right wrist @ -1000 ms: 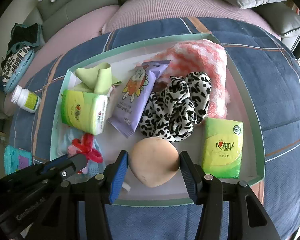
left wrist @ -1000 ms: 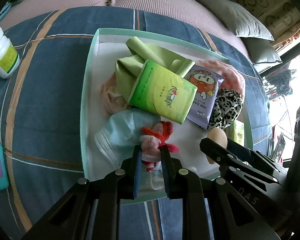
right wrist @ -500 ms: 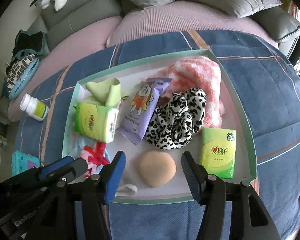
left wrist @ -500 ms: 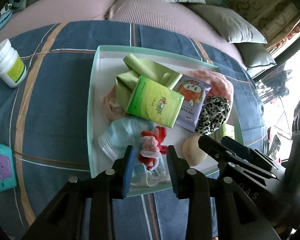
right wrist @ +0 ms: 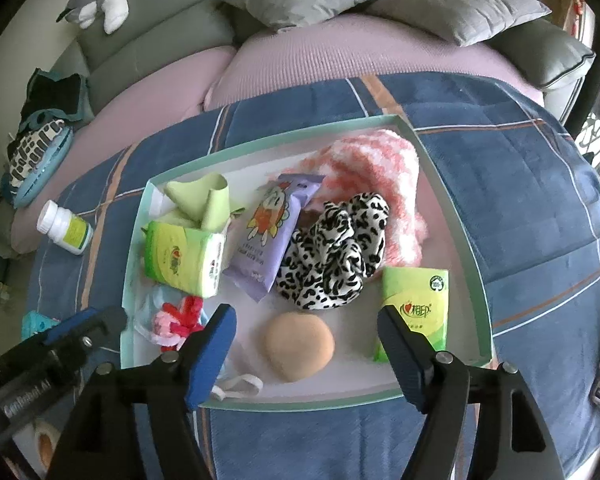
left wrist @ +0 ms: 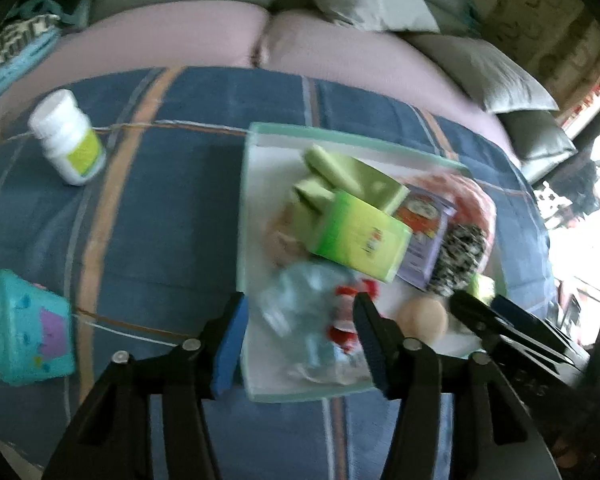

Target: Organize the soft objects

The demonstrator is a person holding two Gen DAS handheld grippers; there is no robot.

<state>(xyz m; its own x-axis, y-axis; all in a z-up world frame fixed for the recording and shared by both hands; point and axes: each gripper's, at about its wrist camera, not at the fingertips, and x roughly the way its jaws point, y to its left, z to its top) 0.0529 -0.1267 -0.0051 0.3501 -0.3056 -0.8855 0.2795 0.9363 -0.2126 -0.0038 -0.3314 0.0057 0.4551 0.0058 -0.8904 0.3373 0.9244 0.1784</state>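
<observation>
Resting at lower centre, the beige sponge point(right wrist: 300, 347) is framed by the right gripper point(right wrist: 306, 344), jaws wide; the left gripper point(left wrist: 300, 334) is likewise spread. The face mask point(right wrist: 156, 312) loop may be snagged.

Access clearances around the shallow mint-rimmed white tray point(right wrist: 464, 248)

We find bare tray floor on both sides of the round beige sponge point(right wrist: 300, 346). The leopard-print fabric scrunchie point(right wrist: 332, 256) and green tissue pack point(right wrist: 416, 308) obstruct beyond and right; the red-and-pink knitted toy point(right wrist: 176, 320) obstructs left. Blue plaid bedcover point(right wrist: 512, 184) lies open past the right rim.
</observation>
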